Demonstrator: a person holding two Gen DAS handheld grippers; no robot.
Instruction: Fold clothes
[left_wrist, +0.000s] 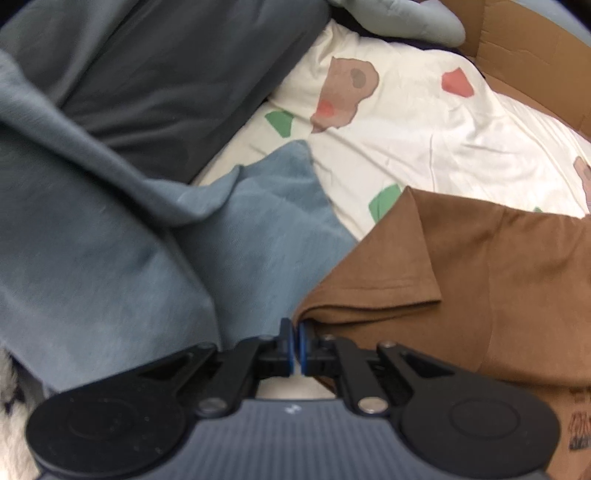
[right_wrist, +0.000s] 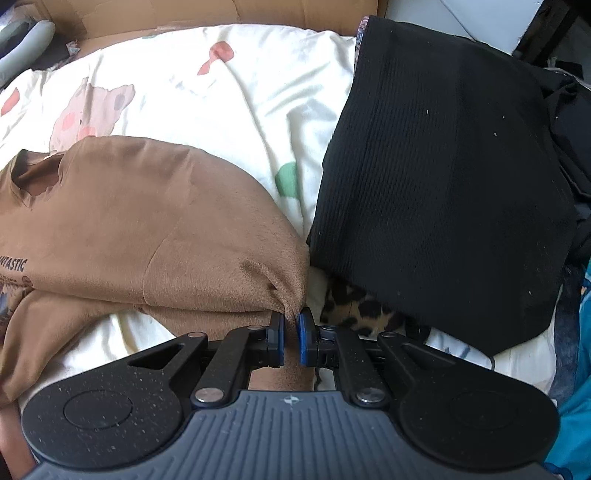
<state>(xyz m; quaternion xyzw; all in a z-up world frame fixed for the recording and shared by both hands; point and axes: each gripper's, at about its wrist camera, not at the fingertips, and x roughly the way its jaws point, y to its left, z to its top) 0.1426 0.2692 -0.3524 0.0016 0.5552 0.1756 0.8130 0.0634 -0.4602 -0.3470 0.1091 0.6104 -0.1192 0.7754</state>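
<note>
In the left wrist view, a blue-grey garment (left_wrist: 92, 236) is lying across the left side, its folds partly blurred, with a darker grey cloth (left_wrist: 177, 74) sitting above it. A cream bedsheet (left_wrist: 406, 122) printed with brown, red and green shapes is showing through the middle, and a cardboard box (left_wrist: 524, 48) is standing at the upper right edge. The brown T-shirt (left_wrist: 480, 277) is spreading over the lower right of the sheet, one folded hem running toward the left gripper (left_wrist: 295, 332). That gripper's jaws are nearly closed, pinching the shirt's edge where it meets the blue-grey garment. In the right wrist view, the same brown T-shirt (right_wrist: 140, 214) is lying on the left half of the bedsheet (right_wrist: 258, 92), its neck opening at the far left and dark printed lettering at the left edge. Its right corner is bunching into the right gripper (right_wrist: 291, 321), whose jaws are standing narrow and clamping that fabric between the blue pads. Just beside the gripper to the right, a leopard-print cloth (right_wrist: 354, 306) is peeking out from under a black knitted garment (right_wrist: 443, 184), which is covering most of the right side. More dark clothing (right_wrist: 569, 122) is piling at the far right, and something bright blue (right_wrist: 580, 406) is showing at the lower right edge.
</note>
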